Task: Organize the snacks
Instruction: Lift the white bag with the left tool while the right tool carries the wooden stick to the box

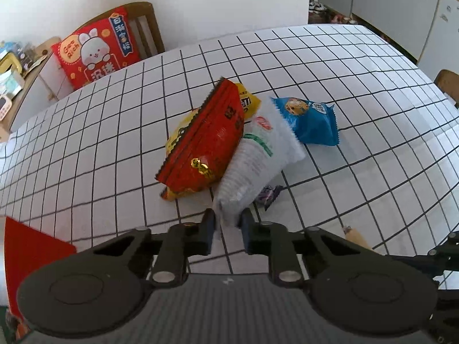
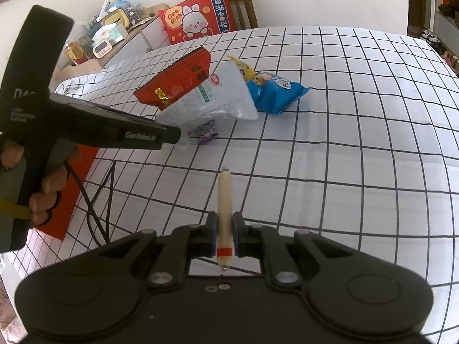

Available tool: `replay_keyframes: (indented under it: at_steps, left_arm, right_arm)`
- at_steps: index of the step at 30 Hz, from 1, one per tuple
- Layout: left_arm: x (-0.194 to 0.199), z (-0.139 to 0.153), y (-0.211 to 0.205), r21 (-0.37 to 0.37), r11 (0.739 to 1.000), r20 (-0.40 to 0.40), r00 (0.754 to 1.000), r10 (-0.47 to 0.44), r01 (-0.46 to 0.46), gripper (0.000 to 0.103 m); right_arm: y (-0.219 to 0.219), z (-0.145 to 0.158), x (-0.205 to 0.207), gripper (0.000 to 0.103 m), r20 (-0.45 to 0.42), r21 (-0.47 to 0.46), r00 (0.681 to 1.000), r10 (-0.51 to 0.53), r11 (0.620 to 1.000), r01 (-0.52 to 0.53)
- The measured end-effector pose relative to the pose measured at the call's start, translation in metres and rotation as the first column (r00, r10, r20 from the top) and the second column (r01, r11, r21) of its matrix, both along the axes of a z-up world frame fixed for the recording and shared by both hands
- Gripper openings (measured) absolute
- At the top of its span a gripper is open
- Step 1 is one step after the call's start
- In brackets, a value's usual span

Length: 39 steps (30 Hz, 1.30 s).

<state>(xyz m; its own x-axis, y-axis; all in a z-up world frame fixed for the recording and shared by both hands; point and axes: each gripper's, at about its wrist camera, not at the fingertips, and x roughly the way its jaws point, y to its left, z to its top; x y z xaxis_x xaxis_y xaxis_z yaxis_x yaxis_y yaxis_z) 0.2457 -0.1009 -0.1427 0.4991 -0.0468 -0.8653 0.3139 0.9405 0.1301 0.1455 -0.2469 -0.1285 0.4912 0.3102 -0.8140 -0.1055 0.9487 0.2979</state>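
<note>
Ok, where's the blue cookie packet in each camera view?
Left wrist view: blue cookie packet right of centre, beside the white packet.
Right wrist view: blue cookie packet upper centre, right of the white packet.
Shared landmark: red rabbit cushion on the chair.

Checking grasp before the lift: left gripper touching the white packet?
Touching. Left wrist view shows the left gripper with both pads closed on the near edge of the white packet, no gap visible.
</note>
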Motion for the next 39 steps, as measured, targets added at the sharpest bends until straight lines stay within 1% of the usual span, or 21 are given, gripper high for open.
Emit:
replay_keyframes:
  at_steps: [2,9,13,20,25,32,35,37,38,39]
  left_arm:
    - [-0.006,0.004,0.002,-0.016,1.0,0.0,1.0,0.014,-0.014,0.015]
    - [-0.033,0.017,0.017,-0.077,0.994,-0.006,0.997,0.082,-0.083,0.012]
    - [-0.053,0.023,0.028,-0.08,0.989,-0.012,0.992,0.126,-0.127,0.011]
    - [-0.096,0.035,0.049,-0.111,0.974,-0.024,0.98,0.196,-0.197,0.009]
    - [-0.117,0.045,0.067,-0.144,0.955,-0.038,0.965,0.258,-0.261,0.007]
    - [-0.147,0.065,0.079,-0.152,0.946,-0.016,0.958,0.287,-0.286,0.006]
    - [-0.157,0.073,0.089,-0.167,0.936,-0.016,0.95,0.311,-0.309,0.005]
    - [-0.166,0.081,0.096,-0.181,0.933,-0.002,0.949,0.316,-0.311,0.005]
    - [-0.17,0.085,0.098,-0.184,0.932,0.007,0.948,0.318,-0.312,0.002]
    - [-0.173,0.089,0.101,-0.187,0.932,0.018,0.947,0.32,-0.311,0.001]
  right_arm:
    - [0.0,0.003,-0.002,0.009,0.004,0.004,1.0,-0.001,1.0,0.001]
    - [0.0,0.014,-0.015,0.009,0.032,0.017,0.999,0.001,1.0,-0.002]
    - [0.001,0.019,-0.023,0.009,0.038,0.028,0.999,0.007,1.0,-0.008]
    - [0.006,0.026,-0.042,0.009,0.043,0.04,0.999,0.034,0.999,-0.036]
    - [0.011,0.031,-0.053,0.009,0.043,0.051,0.998,0.051,0.997,-0.054]
    - [0.022,0.044,-0.062,0.009,0.061,0.078,0.994,0.088,0.993,-0.093]
    - [0.029,0.051,-0.062,0.009,0.073,0.084,0.991,0.111,0.99,-0.117]
    - [0.034,0.056,-0.063,0.009,0.079,0.087,0.989,0.123,0.988,-0.13]
    - [0.037,0.058,-0.063,0.009,0.083,0.088,0.988,0.13,0.987,-0.138]
    - [0.04,0.06,-0.064,0.009,0.085,0.088,0.987,0.136,0.986,-0.143]
